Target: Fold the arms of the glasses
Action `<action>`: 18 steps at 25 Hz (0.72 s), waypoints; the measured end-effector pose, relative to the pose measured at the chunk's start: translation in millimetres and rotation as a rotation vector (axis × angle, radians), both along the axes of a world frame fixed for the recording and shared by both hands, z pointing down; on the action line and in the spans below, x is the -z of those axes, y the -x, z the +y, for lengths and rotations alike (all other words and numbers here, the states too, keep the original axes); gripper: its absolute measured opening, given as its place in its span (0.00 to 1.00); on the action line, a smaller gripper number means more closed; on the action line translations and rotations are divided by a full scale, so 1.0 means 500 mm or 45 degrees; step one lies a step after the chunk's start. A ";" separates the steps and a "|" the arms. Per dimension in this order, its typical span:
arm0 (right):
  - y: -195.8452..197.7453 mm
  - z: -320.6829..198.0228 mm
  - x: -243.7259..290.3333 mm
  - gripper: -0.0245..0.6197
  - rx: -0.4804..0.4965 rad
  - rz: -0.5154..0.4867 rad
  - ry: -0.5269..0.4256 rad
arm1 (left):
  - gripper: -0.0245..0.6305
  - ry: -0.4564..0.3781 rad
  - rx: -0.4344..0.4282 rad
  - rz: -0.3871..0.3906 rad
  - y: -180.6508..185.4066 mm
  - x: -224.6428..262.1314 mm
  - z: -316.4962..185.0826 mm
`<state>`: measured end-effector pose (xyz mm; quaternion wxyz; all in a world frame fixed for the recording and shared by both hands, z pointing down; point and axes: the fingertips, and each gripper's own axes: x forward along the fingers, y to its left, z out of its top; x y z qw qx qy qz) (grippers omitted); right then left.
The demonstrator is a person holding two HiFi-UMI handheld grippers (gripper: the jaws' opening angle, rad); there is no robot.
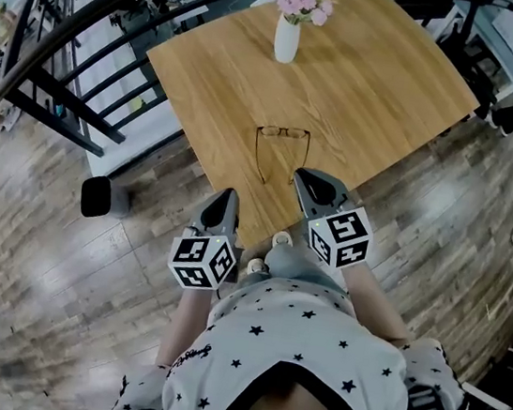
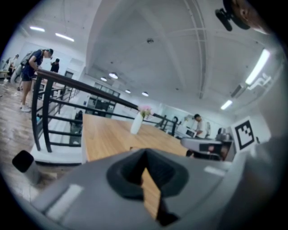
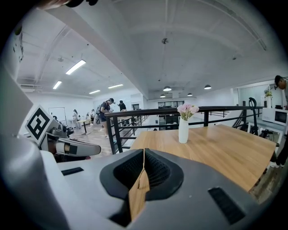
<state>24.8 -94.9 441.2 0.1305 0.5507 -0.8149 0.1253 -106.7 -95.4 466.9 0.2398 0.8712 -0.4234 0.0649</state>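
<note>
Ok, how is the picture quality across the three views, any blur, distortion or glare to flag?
Head view: strong fisheye, the edges of the table bow, light is even, glasses small but sharp. Left gripper view: soft all over, the vase smeared, ceiling strip light blown out. Right gripper view: crisp, vase clear, dark round vignette at the corners.
</note>
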 end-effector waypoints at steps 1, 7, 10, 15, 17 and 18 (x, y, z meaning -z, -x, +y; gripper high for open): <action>-0.004 -0.008 -0.004 0.07 0.016 0.007 0.005 | 0.05 0.007 0.007 -0.003 -0.005 -0.005 -0.007; -0.034 -0.061 -0.040 0.07 0.114 0.099 0.071 | 0.05 0.022 0.047 -0.025 -0.044 -0.011 -0.043; -0.041 -0.095 -0.057 0.07 0.168 0.140 0.098 | 0.05 0.027 0.079 -0.031 -0.054 -0.011 -0.065; -0.048 -0.154 -0.093 0.07 0.257 0.200 0.119 | 0.05 0.036 0.132 -0.037 -0.065 -0.015 -0.097; -0.054 -0.175 -0.111 0.07 0.288 0.231 0.135 | 0.05 0.042 0.149 -0.038 -0.071 -0.019 -0.106; -0.057 -0.186 -0.121 0.07 0.302 0.251 0.145 | 0.05 0.047 0.157 -0.037 -0.074 -0.021 -0.111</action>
